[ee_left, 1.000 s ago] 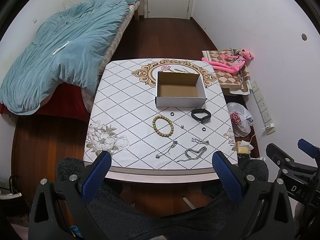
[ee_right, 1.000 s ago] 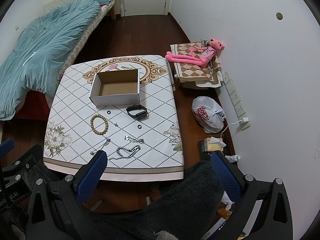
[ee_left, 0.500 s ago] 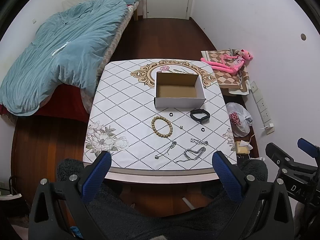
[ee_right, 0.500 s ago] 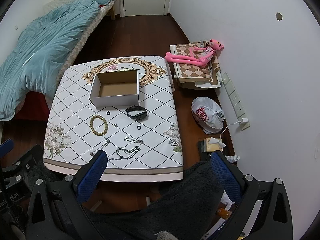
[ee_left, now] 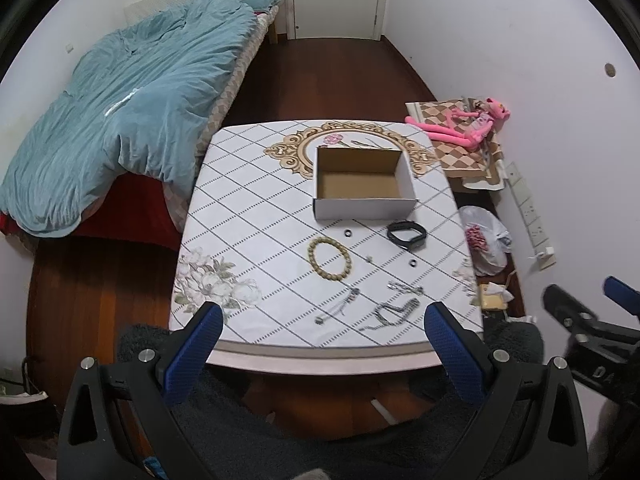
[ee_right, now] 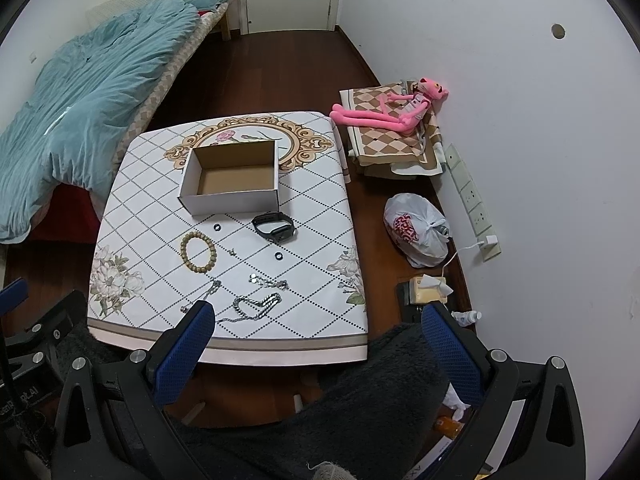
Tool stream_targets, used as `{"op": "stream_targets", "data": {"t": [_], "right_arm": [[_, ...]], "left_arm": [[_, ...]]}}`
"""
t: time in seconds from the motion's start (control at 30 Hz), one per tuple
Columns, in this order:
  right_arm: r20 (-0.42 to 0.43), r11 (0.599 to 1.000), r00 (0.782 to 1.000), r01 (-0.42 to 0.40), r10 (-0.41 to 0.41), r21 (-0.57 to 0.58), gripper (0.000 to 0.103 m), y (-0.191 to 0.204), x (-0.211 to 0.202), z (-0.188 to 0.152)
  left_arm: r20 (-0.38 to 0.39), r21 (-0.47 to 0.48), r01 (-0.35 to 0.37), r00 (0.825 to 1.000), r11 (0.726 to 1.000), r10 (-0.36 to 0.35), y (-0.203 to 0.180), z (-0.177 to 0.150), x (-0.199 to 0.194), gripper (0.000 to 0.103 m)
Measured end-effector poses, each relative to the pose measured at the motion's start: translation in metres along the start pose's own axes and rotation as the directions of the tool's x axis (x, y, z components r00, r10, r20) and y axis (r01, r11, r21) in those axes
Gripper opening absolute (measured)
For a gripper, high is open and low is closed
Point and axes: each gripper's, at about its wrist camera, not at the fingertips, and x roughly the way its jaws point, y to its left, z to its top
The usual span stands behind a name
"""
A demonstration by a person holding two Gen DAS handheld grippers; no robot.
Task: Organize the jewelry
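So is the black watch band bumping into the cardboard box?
Apart. In the right wrist view, a strip of white tablecloth shows between the black watch band and the front wall of the cardboard box; the left wrist view shows the same gap.

My rig: two handheld black two-finger grippers, person in dark fuzzy clothing.

Left gripper: I see matte black angular frame arms, silver round screws at the joints, blue fingers with a dimpled pad texture. Right gripper: same black frame, silver screws, blue textured pads; white lettering on its body, partly legible in the left view. Charcoal fleece garment below both.
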Motion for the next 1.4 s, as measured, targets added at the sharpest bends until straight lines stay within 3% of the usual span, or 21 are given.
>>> {"op": "stream_targets", "data": {"t": [0.17,0.3,0.5,0.7,0.93,1.1,1.17,1.2,1.23,1.4], "right_arm": [[-0.041,0.999,0.999,0.012,-0.010,0.038,0.103,-0.008,0.036,0.009],[-0.100,0.998,0.995,0.001,0.005,0.064,0.103,-0.012,0.085,0.012],[-0.246,0.993,0.967,-0.042,0.068,0.112,0.102,0.002,0.181,-0.004],[-0.372,0.985,0.923,-0.039,0.101,0.170,0.084,0.023,0.269,-0.029],[-0.427,0.984,0.898,-0.028,0.102,0.175,0.070,0.046,0.302,-0.042],[-0.387,0.990,0.919,-0.024,0.077,0.139,0.055,0.060,0.294,-0.041],[-0.369,0.991,0.927,-0.027,0.074,0.130,0.037,0.065,0.290,-0.039],[-0.359,0.991,0.931,-0.029,0.073,0.128,0.015,0.066,0.288,-0.039],[-0.358,0.991,0.931,-0.031,0.077,0.132,0.008,0.066,0.287,-0.038],[-0.337,0.969,0.928,-0.081,0.159,0.233,0.007,0.042,0.284,-0.035]], "left_arm": [[-0.005,-0.003,-0.060,0.998,0.998,0.060,0.008,0.013,0.036,0.103],[-0.051,-0.004,-0.110,0.993,0.994,0.110,0.020,0.017,0.077,0.103],[-0.136,0.011,-0.154,0.979,0.988,0.154,0.032,0.009,0.147,0.103],[-0.241,0.020,-0.182,0.954,0.983,0.181,0.039,-0.001,0.207,0.103],[-0.301,0.014,-0.189,0.936,0.982,0.184,0.044,-0.004,0.242,0.103],[-0.319,0.012,-0.183,0.931,0.983,0.177,0.044,-0.003,0.254,0.103],[-0.326,0.002,-0.171,0.931,0.985,0.163,0.046,-0.001,0.259,0.103],[-0.330,-0.006,-0.166,0.931,0.986,0.154,0.047,0.000,0.260,0.102],[-0.333,-0.016,-0.159,0.932,0.987,0.145,0.049,0.001,0.261,0.102],[-0.343,-0.107,-0.075,0.939,0.991,0.034,0.059,0.010,0.273,0.102]]}}
